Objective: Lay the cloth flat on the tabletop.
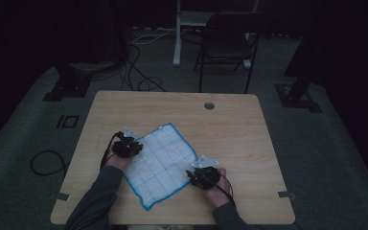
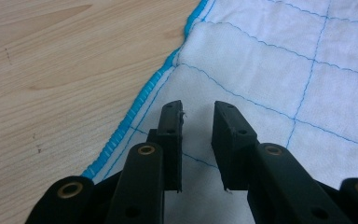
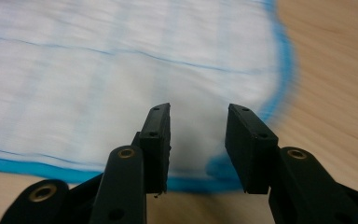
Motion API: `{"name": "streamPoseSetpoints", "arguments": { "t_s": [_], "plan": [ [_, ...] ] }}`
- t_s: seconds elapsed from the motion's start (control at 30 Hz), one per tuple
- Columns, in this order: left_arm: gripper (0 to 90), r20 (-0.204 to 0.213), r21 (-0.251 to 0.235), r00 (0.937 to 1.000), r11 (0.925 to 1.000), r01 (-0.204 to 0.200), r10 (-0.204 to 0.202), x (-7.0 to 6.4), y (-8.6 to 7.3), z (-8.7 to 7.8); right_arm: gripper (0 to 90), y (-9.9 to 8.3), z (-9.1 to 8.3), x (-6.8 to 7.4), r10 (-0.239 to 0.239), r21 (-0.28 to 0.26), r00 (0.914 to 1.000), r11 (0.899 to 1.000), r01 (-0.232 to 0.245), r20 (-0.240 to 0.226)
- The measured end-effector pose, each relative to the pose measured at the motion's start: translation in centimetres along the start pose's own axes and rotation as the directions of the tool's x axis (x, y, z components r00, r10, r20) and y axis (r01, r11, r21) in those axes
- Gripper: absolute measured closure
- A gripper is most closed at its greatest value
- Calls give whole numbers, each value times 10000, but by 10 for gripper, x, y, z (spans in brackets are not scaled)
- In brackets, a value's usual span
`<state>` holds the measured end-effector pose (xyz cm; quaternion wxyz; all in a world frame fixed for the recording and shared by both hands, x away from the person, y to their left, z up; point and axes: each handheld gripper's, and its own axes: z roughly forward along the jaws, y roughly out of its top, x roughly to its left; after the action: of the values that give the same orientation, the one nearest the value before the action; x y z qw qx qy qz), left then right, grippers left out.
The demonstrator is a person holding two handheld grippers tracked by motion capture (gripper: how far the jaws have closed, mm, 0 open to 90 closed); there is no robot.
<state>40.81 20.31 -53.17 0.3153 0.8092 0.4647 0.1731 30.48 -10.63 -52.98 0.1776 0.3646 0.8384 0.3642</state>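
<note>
Hovering both grippers, left (image 1: 133,145) and right (image 1: 199,173), over opposite cloth (image 1: 160,163) corners; fingers (image 2: 171,130) apart, empty. Step: pre-grasp. Next, probably lowering to the surface (image 1: 230,129) and pinching each blue hem.

A light wooden table with rounded corners (image 1: 249,143) carries a small round grey cable grommet (image 1: 209,105) near its far edge. Beyond the table, a black folding chair (image 1: 227,40) stands on the grey carpeted floor (image 1: 326,158), just beside a white upright post (image 1: 177,33). Black cables (image 1: 136,74) trail across the carpet behind the table, and another black cable loop (image 1: 45,163) lies on the floor to the left. Dark stand bases (image 1: 67,86) sit at the far left and far right (image 1: 297,96) of the table
</note>
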Motion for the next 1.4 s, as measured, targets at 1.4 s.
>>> {"name": "streamPoseSetpoints", "arguments": {
  "t_s": [1.4],
  "plan": [
    [717,669,-716,9950,9943,788,-741,-58,-59,-42,515,-3,13,-51,726,471,9924,9959,-776,992]
  ]
}}
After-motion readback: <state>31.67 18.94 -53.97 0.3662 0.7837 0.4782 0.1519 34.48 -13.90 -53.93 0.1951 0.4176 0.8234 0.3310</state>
